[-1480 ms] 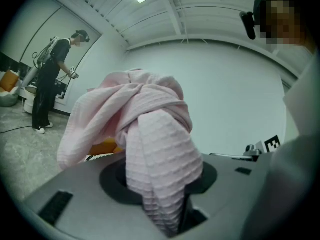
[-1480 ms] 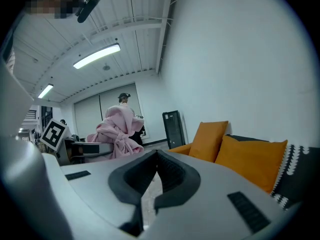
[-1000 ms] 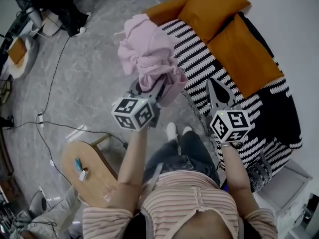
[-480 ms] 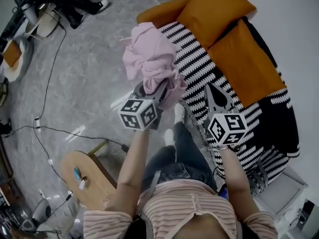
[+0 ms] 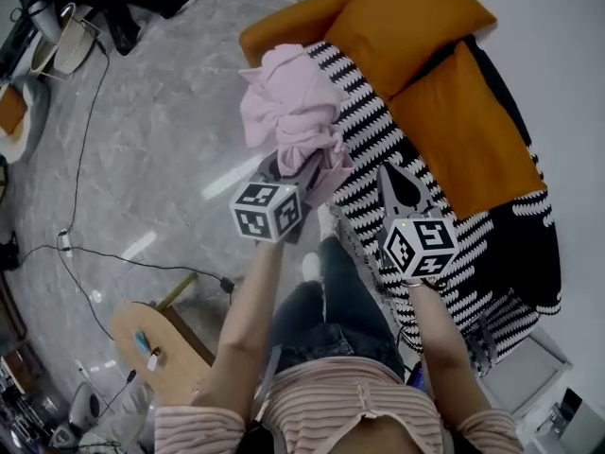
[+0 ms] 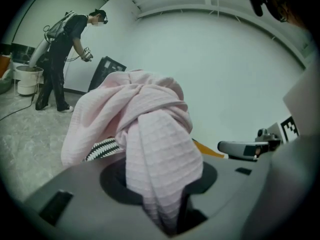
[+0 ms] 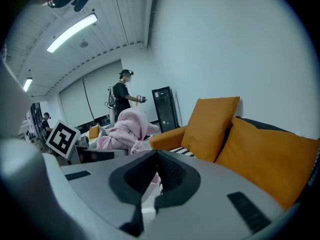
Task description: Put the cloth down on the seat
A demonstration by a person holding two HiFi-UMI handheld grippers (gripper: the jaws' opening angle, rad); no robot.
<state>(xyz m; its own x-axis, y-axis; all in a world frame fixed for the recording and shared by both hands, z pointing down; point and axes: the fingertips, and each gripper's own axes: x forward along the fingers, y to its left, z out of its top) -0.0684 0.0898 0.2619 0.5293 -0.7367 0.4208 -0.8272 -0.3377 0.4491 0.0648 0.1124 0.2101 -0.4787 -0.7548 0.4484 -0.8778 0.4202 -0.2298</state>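
Note:
The pink cloth (image 5: 291, 119) hangs bunched in the air over the near edge of the seat (image 5: 373, 126), a sofa with a black-and-white zigzag cover. My left gripper (image 5: 299, 172) is shut on the cloth's lower end. In the left gripper view the cloth (image 6: 145, 119) rises out of the pinching jaws and fills the middle. My right gripper (image 5: 390, 176) hovers above the seat cover to the right of the cloth, jaws together with nothing in them. The right gripper view has the cloth (image 7: 125, 129) at its left, beyond its own shut jaws (image 7: 156, 170).
Two orange cushions (image 5: 416, 22) (image 5: 473, 130) lean along the sofa's back. A round wooden side table (image 5: 151, 343) stands at my lower left, and cables (image 5: 85, 159) run over the grey floor. Another person (image 6: 65, 59) stands far off across the room.
I have stepped closer to the sofa. The left gripper has carried the cloth a little right, towards the seat edge. The right gripper has drifted slightly left, staying shut.

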